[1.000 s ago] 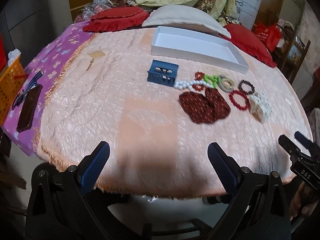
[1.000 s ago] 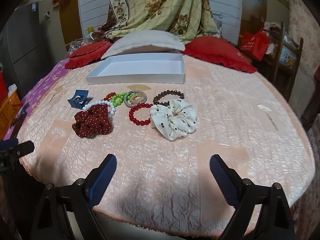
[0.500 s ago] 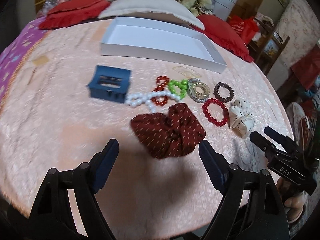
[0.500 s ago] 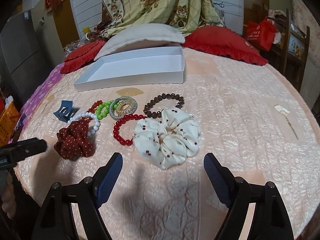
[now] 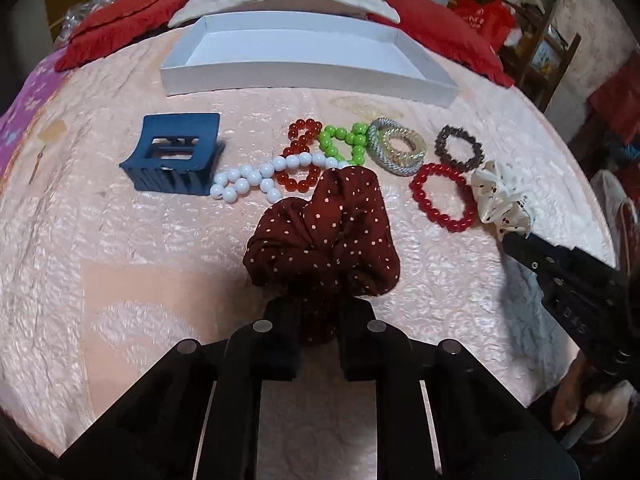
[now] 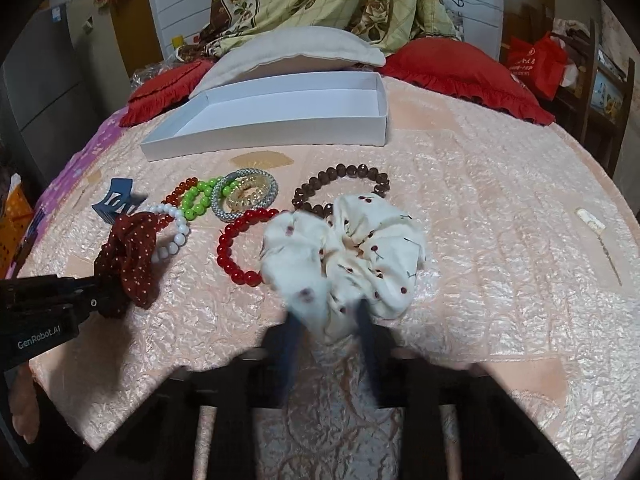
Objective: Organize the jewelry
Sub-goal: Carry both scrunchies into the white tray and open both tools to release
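My left gripper (image 5: 318,312) is closing its jaws on the near edge of the maroon dotted scrunchie (image 5: 320,232), and the cloth bunches up between them. In the right wrist view my right gripper (image 6: 326,320) is blurred as its jaws close on the near edge of the cream cherry-print scrunchie (image 6: 360,248). Behind them lie a blue claw clip (image 5: 172,160), a white bead bracelet (image 5: 256,176), an orange-red one (image 5: 300,136), a green one (image 5: 340,140), spiral hair ties (image 5: 396,148), a brown bead bracelet (image 5: 460,148) and a red bead bracelet (image 5: 440,200). A white open box (image 5: 304,76) stands farther back.
Everything lies on a pink quilted bed cover (image 6: 480,240). Red pillows (image 6: 460,68) and a grey pillow (image 6: 296,48) lie behind the box. An orange basket (image 6: 16,216) stands off the bed's left edge. A small pale hairpin (image 6: 592,220) lies at the right.
Both grippers came forward and down to the scrunchies, and their jaws went from wide open to pinching the cloth. The maroon scrunchie is bunched up higher than before.
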Demonstrator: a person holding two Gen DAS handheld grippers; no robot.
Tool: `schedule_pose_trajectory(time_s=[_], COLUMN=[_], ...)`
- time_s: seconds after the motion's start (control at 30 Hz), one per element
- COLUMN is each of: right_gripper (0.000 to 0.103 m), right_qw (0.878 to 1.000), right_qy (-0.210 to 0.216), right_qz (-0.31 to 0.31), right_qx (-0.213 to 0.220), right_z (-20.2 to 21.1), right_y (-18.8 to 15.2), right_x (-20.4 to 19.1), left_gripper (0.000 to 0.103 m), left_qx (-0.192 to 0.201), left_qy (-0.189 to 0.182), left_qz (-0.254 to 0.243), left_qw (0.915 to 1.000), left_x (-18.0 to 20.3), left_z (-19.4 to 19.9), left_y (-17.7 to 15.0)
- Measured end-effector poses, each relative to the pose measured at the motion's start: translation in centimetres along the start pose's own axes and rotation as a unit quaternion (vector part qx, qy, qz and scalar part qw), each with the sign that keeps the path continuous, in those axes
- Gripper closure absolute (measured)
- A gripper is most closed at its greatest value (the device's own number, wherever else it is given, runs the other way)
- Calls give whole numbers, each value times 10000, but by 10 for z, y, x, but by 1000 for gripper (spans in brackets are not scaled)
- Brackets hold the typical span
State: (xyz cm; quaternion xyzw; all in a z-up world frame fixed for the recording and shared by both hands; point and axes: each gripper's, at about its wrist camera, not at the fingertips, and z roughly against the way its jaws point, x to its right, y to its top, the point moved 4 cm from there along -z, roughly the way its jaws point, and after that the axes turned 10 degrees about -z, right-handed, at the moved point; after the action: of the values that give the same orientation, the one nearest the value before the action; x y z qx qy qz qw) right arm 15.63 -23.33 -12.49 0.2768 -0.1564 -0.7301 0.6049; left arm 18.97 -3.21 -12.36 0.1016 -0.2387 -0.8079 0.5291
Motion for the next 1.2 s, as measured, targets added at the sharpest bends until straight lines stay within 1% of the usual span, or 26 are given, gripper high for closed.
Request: schedule_pose_trajectory(time_s=[0.03, 0.17, 0.33, 0.43, 0.57, 0.67, 0.77, 0.87, 0.9, 1.0, 1.1, 1.2], right_gripper=[95, 97, 98, 98, 98, 98, 98, 98, 98, 98, 98, 98], right_qw=[10000, 9997, 9983, 9974, 9967, 9961, 9957, 9964, 9967, 9979, 9988, 9990], right_qy=[37, 155, 344, 459, 649, 746, 775, 711, 698, 598, 485, 380], right_qz=[-5, 67, 243, 349, 308, 242, 199, 156, 124, 47, -106, -249], right_qx=[17, 169, 408, 439, 377, 402, 458, 430, 385, 236, 51, -7], right_z=[3, 23, 50, 57, 54, 48, 41, 21, 11, -17, -52, -83], right_y=[0, 5, 18, 31, 56, 84, 114, 146, 157, 185, 213, 240], right_x=[0, -6, -22, -34, -43, -48, -53, -56, -57, -56, -51, -45], left_gripper=[91, 91, 91, 91, 91, 91, 91, 91, 91, 91, 91, 91], left_qx=[21, 232, 640, 779, 767, 772, 788, 693, 597, 349, 217, 75], left_qy=[-75, -239, -280, -271, -175, 66, 322, 531, 566, 474, 491, 683], left_qz=[48, 161, 192, 210, 269, 147, -20, -101, -81, 109, 383, 403], left_qw=[10000, 9993, 9974, 9964, 9965, 9969, 9964, 9961, 9966, 9982, 9978, 9968], left_x=[0, -3, -13, -23, -42, -56, -68, -84, -91, -109, -129, -142], left_z=[4, 34, 79, 94, 99, 98, 90, 69, 57, 28, -4, -36], left_y=[-1, -3, 4, 15, 35, 57, 80, 110, 124, 153, 181, 206])
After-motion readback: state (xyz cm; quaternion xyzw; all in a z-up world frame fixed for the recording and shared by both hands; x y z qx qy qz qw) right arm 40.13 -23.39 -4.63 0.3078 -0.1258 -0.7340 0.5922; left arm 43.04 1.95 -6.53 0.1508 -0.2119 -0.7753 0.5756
